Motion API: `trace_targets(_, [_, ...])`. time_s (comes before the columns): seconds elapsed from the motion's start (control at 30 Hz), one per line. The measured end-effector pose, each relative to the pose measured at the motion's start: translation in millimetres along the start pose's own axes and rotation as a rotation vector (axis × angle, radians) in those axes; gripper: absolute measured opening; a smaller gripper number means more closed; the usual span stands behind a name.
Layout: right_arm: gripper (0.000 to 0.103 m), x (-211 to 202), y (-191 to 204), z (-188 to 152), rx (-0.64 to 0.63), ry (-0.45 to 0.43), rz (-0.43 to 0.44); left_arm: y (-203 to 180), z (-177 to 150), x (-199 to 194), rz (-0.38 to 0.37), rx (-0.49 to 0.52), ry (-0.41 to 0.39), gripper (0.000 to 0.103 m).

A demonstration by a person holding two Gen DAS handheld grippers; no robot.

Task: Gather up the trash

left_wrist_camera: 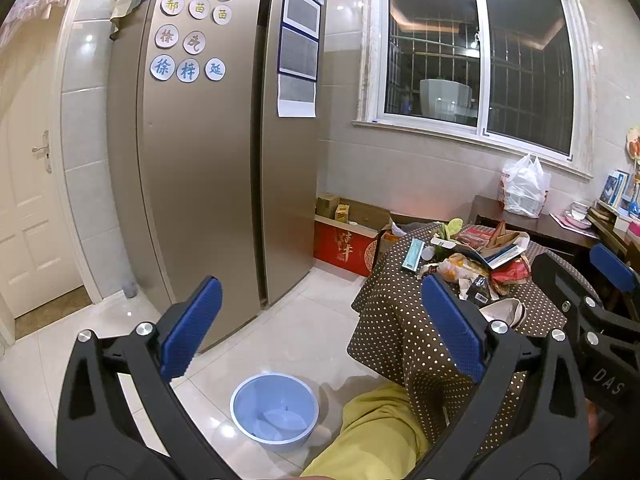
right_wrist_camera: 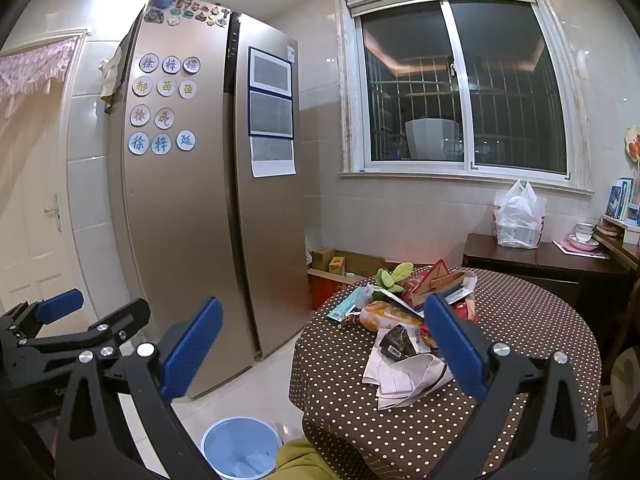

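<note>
A heap of trash (right_wrist_camera: 404, 320) lies on a round table with a brown polka-dot cloth (right_wrist_camera: 528, 328): white crumpled paper (right_wrist_camera: 404, 376), a dark wrapper (right_wrist_camera: 396, 342), an orange bag (right_wrist_camera: 384, 316), a teal packet (right_wrist_camera: 344, 308). The heap also shows in the left wrist view (left_wrist_camera: 476, 264). A light blue bin (left_wrist_camera: 274, 410) stands on the floor left of the table, also in the right wrist view (right_wrist_camera: 240, 448). My left gripper (left_wrist_camera: 320, 328) is open and empty above the floor. My right gripper (right_wrist_camera: 320, 344) is open and empty, short of the table.
A tall gold fridge (left_wrist_camera: 208, 152) stands left. A red box (left_wrist_camera: 346, 246) sits by the wall. A dark side table (right_wrist_camera: 560, 264) holds a white plastic bag (right_wrist_camera: 518, 216). My yellow-clad knee (left_wrist_camera: 372, 432) is beside the bin. A door (left_wrist_camera: 28, 208) is far left.
</note>
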State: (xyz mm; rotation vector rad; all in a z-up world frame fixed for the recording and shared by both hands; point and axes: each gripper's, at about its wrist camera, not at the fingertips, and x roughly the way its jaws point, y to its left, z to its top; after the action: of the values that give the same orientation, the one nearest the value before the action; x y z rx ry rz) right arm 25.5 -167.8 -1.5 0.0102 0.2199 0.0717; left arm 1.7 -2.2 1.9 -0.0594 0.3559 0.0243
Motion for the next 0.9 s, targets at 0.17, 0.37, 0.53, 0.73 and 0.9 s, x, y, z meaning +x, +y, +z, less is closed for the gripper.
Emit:
trace_targets(0.17, [0.099,0.3,-0.5,-0.4,-0.001,0.001,0.003,-0.1,0.1,-0.3,0.000,-0.001,0.000,0.098])
trace_targets(0.37, [0.099,-0.3,-0.3,-0.1,-0.005,0.001,0.001,-0.4,0.1,-0.7,0.005,-0.001,-0.001,0.098])
trace_targets(0.53, [0.099,-0.8,0.4,0.2,-0.001,0.002,0.007,1.3,0.3,-2.7,0.008,-0.004,-0.006,0.098])
trace_targets(0.73, [0.099,-1.0,0.5,0.2,-0.002,0.003,0.008,1.6,0.5,-4.3,0.005,-0.006,-0.003,0.098])
trace_targets(0.9, [0.099,0.7,-0.6,1.0,0.009,0.017,0.016,0.4,2.4,-2.9,0.011,0.001,-0.003,0.098])
